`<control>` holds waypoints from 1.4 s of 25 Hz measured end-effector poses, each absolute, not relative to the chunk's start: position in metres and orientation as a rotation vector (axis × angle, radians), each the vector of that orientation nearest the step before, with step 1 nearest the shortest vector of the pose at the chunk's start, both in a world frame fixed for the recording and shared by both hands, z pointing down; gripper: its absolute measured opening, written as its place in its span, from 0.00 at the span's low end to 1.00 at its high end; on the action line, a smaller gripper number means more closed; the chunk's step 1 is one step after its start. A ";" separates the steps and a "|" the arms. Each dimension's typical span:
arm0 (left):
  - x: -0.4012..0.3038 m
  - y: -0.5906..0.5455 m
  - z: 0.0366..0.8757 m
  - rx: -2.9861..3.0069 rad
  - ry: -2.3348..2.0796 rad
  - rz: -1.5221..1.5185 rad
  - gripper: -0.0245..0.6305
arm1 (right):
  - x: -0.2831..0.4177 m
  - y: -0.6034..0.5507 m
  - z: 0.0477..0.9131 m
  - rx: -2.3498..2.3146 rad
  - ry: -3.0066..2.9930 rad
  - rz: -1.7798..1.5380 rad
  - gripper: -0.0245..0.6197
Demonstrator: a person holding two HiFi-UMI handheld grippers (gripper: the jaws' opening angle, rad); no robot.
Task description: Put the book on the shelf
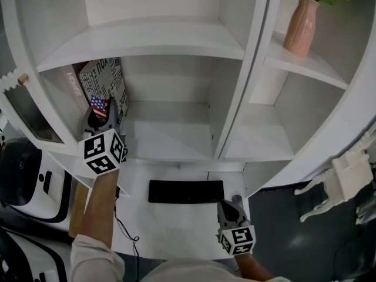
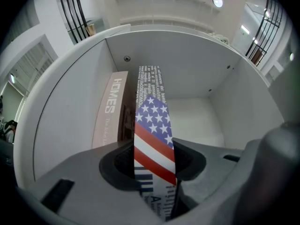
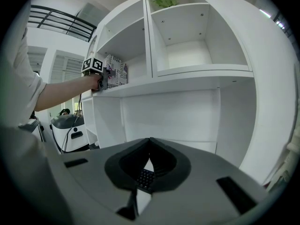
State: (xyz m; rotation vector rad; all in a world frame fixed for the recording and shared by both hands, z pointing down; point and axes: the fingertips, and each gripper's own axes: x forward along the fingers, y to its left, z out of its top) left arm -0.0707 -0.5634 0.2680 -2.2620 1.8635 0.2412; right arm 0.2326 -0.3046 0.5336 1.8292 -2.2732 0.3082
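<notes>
The book [image 1: 107, 82] has a black-and-white printed cover and a stars-and-stripes band on its spine [image 2: 153, 125]. It stands upright at the left end of the middle shelf compartment [image 1: 170, 141], next to a pale book marked HOMES [image 2: 110, 110]. My left gripper [image 1: 98, 116] is shut on the book's spine, which runs between its jaws [image 2: 153, 148]. The right gripper view shows that book [image 3: 115, 72] on the shelf from the side. My right gripper [image 1: 230, 209] hangs low over the desk, shut and holding nothing [image 3: 150, 142].
A black keyboard [image 1: 185, 191] lies on the white desk below the shelf. A pink vase [image 1: 301, 27] with a plant stands on the upper right shelf. A white machine [image 1: 23, 181] sits at the left, a white chair [image 1: 343, 181] at the right.
</notes>
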 end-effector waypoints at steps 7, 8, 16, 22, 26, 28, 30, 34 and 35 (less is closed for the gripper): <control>-0.066 -0.569 0.268 -2.262 1.866 0.245 0.27 | 0.236 -0.301 0.534 1.834 -2.262 0.328 0.04; -0.066 -0.569 0.268 -2.264 1.867 0.249 0.27 | 0.237 -0.301 0.535 1.833 -2.262 0.329 0.04; -0.064 -0.570 0.268 -2.272 1.861 0.237 0.27 | 0.237 -0.304 0.536 1.833 -2.273 0.325 0.04; -0.065 -0.568 0.269 -2.273 1.860 0.227 0.27 | 0.236 -0.308 0.536 1.825 -2.284 0.329 0.04; -0.068 -0.562 0.266 -2.226 1.857 0.205 0.28 | 0.230 -0.310 0.536 1.804 -2.295 0.333 0.04; -0.069 -0.558 0.264 -2.202 1.851 0.188 0.30 | 0.229 -0.310 0.537 1.801 -2.301 0.326 0.04; -0.070 -0.554 0.263 -2.188 1.847 0.179 0.32 | 0.227 -0.310 0.537 1.797 -2.307 0.323 0.04; -0.074 -0.546 0.261 -2.161 1.852 0.167 0.32 | 0.223 -0.310 0.534 1.791 -2.311 0.318 0.04; -0.075 -0.544 0.261 -2.160 1.854 0.169 0.32 | 0.223 -0.309 0.534 1.791 -2.311 0.317 0.04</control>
